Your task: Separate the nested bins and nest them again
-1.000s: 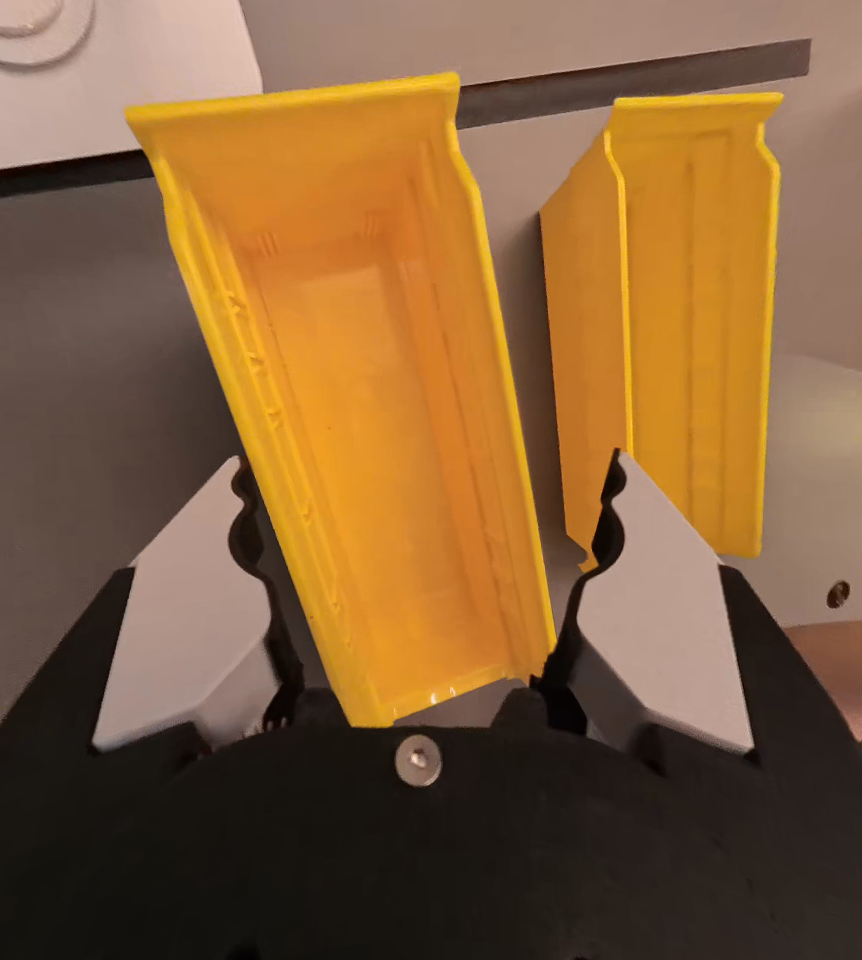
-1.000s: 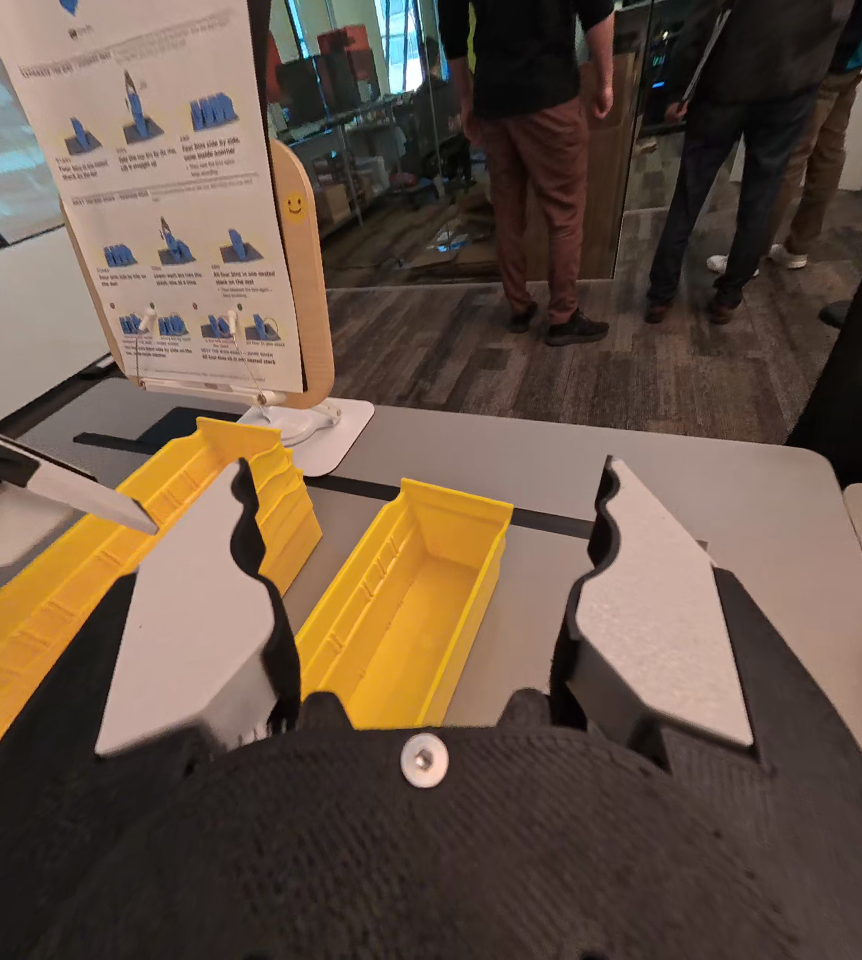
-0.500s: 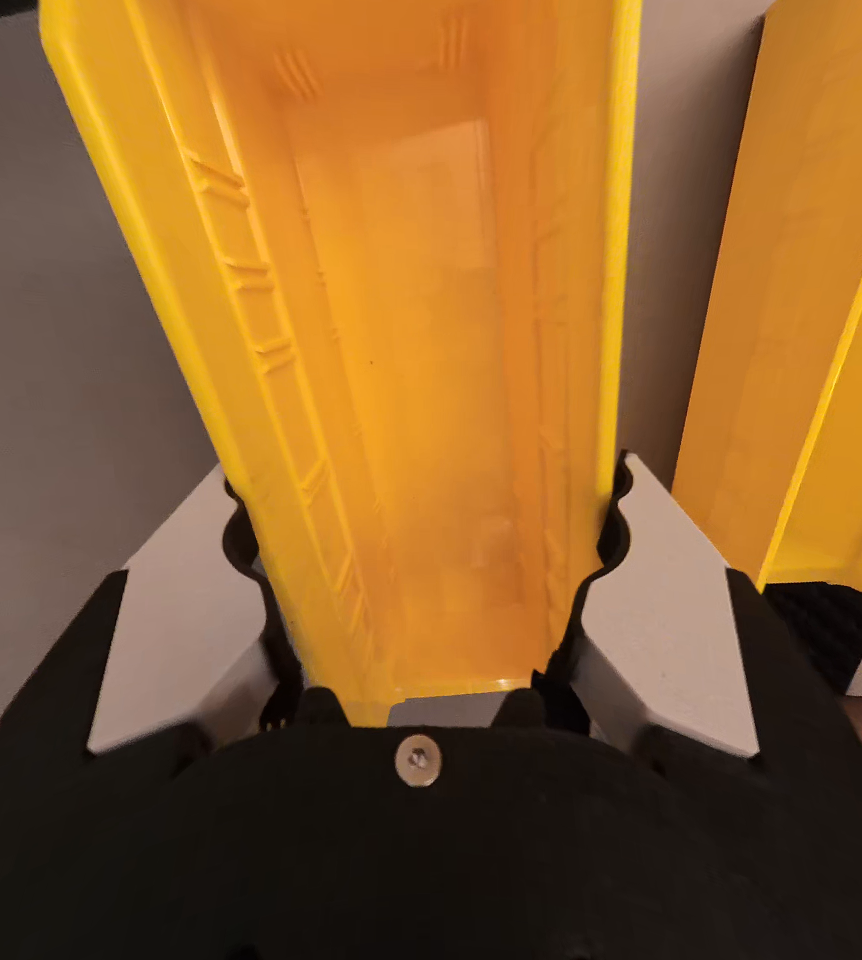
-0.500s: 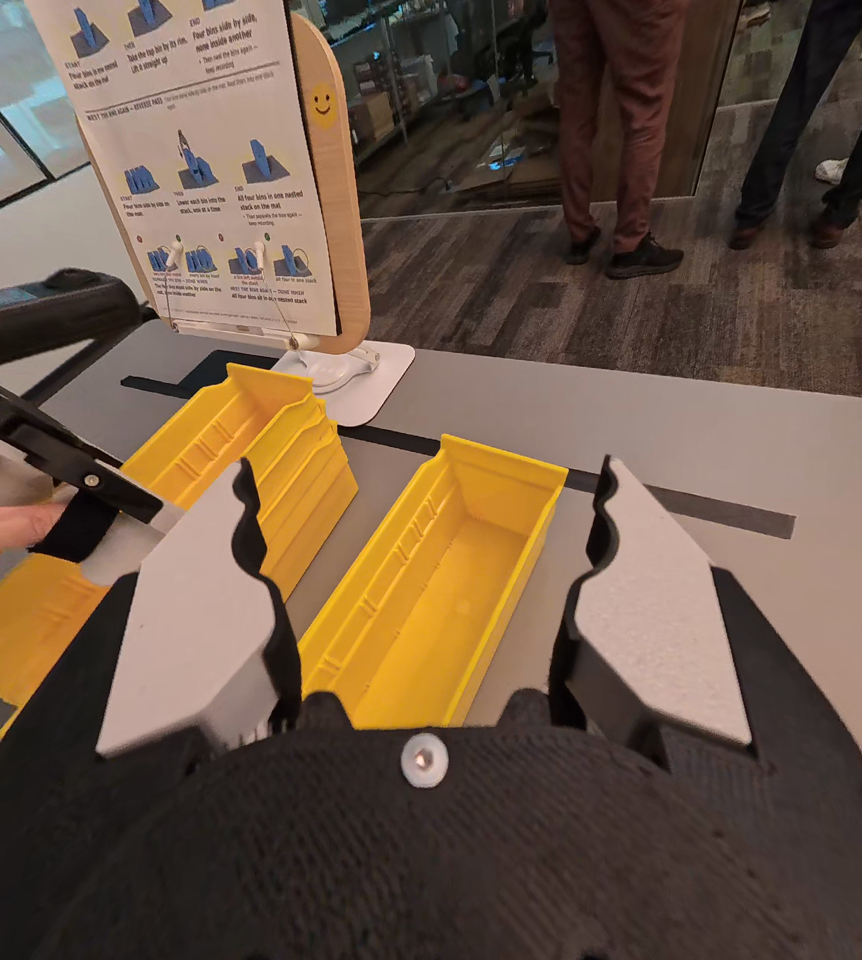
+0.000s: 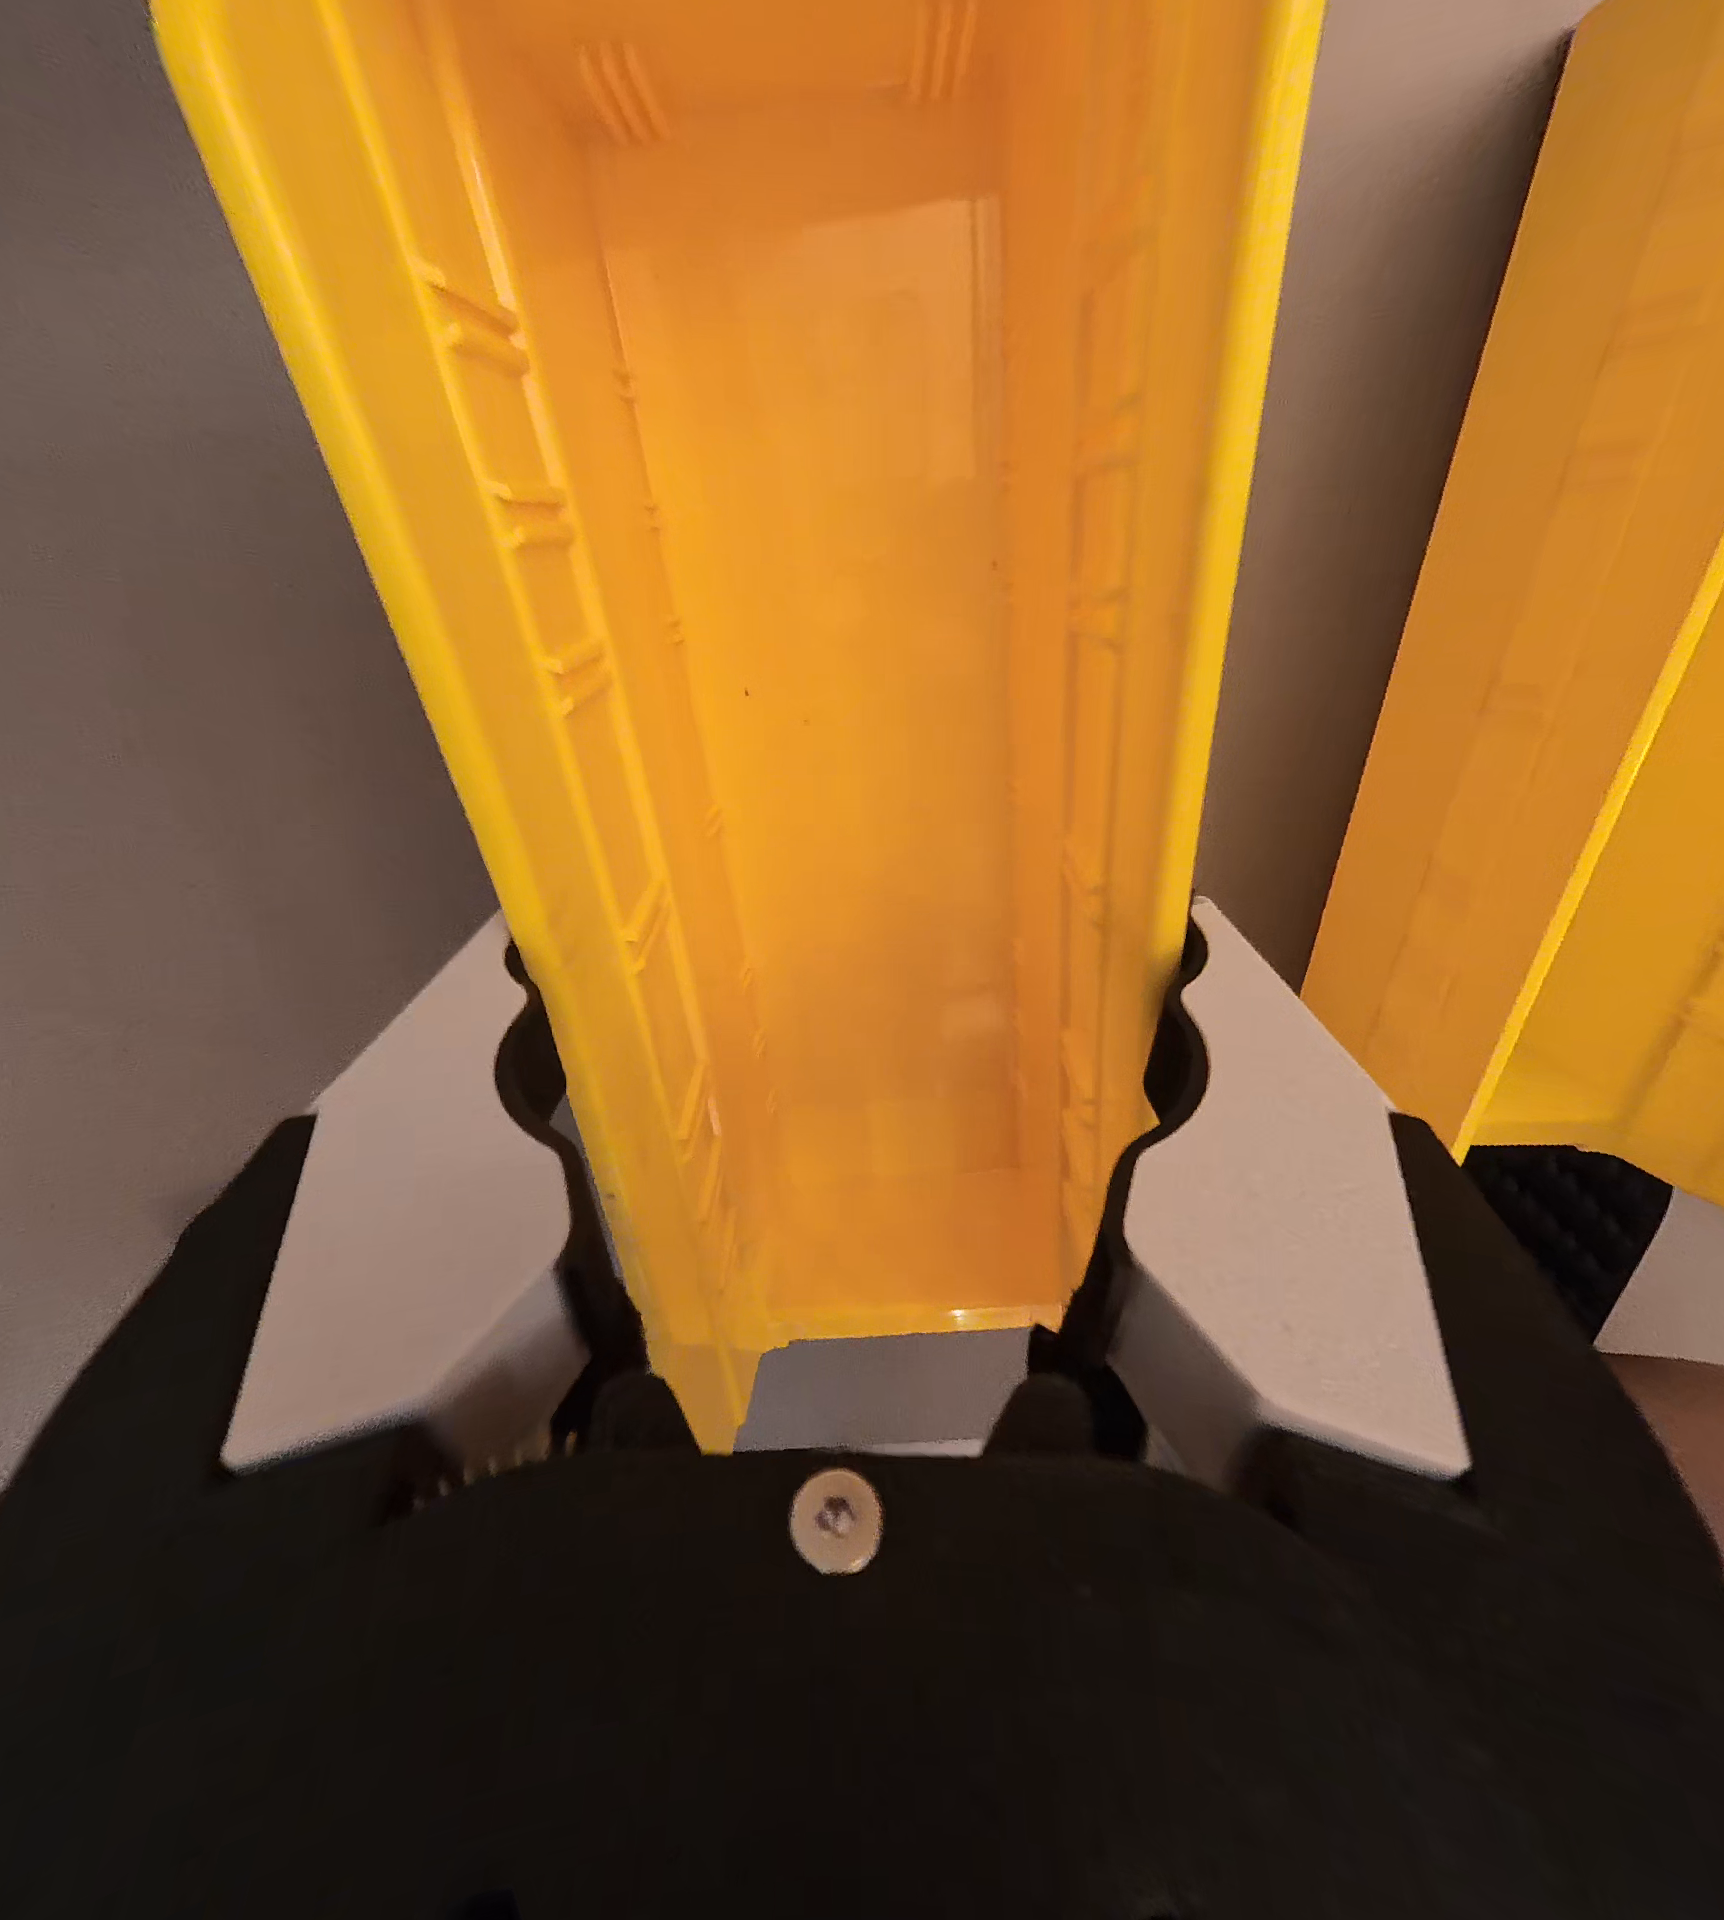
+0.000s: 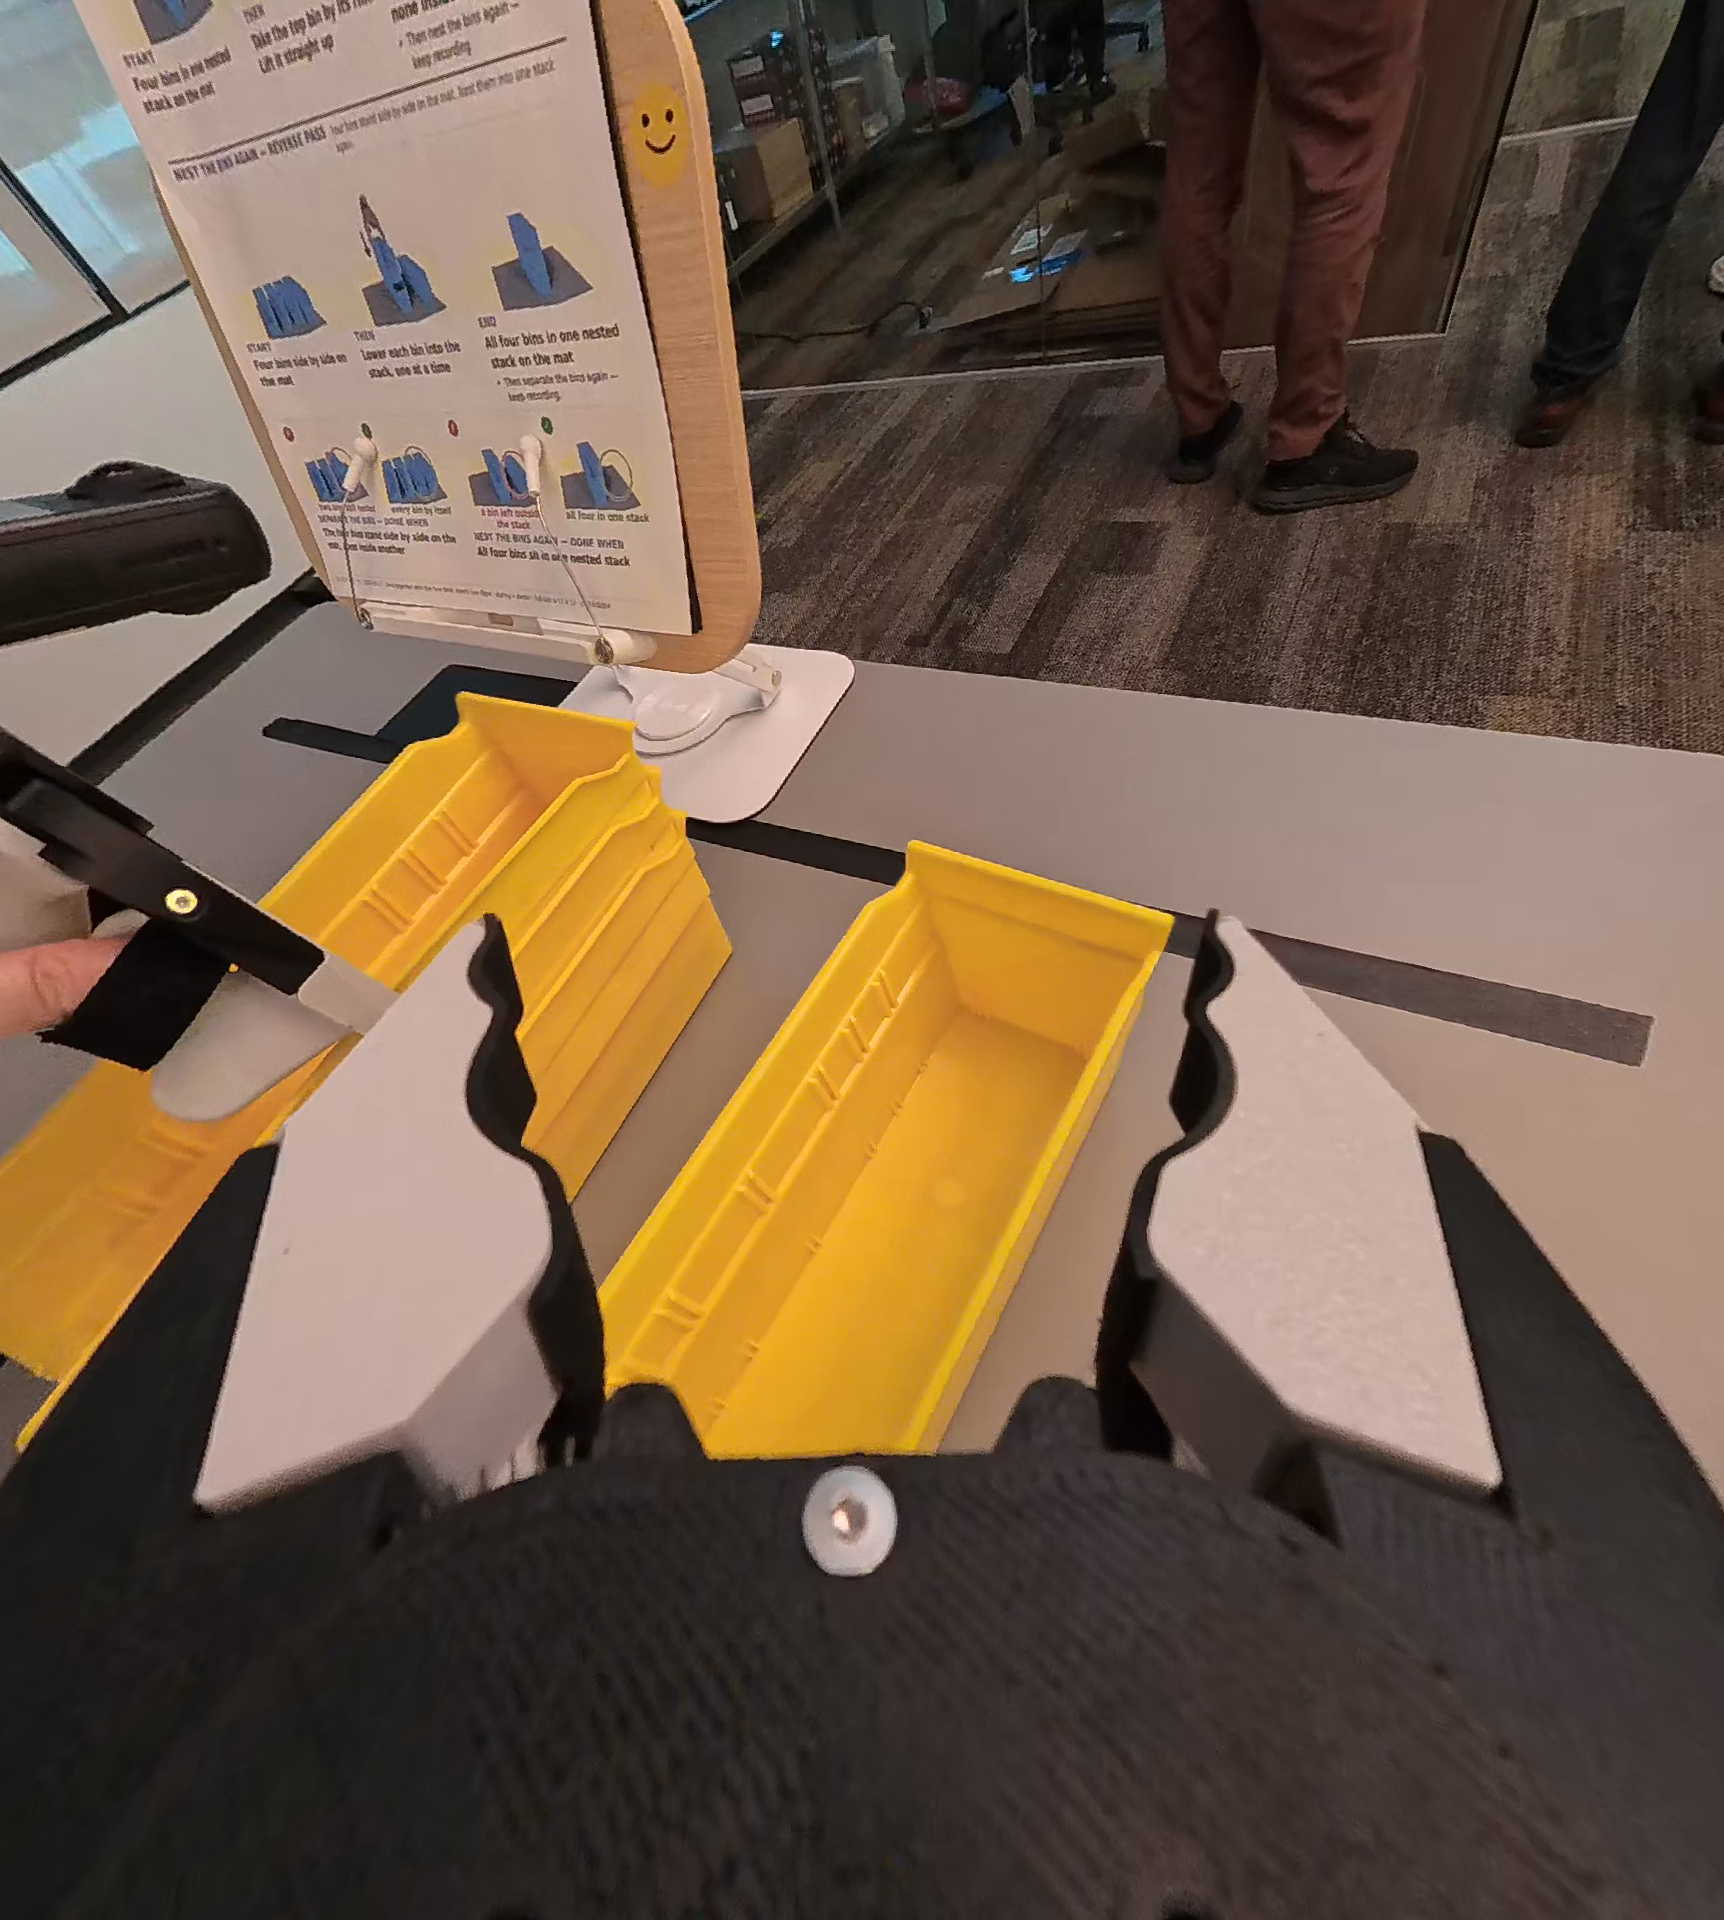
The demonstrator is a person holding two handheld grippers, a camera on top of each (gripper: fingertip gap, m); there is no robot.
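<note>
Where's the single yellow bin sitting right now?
In the right wrist view, the single yellow bin stands on the grey table, right of the nested stack, between the open right tool's fingers.

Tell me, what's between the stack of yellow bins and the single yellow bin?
Only bare grey table between the stack and the single bin, seen in the right wrist view.

Instruction board (image 6: 442, 312) on grey table (image 6: 1357, 831); bystanders' legs (image 6: 1284, 260).

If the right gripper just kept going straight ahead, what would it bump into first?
Probably the single yellow bin lying between the open right gripper fingers; its near end looks closest, though depth is hard to judge.
</note>
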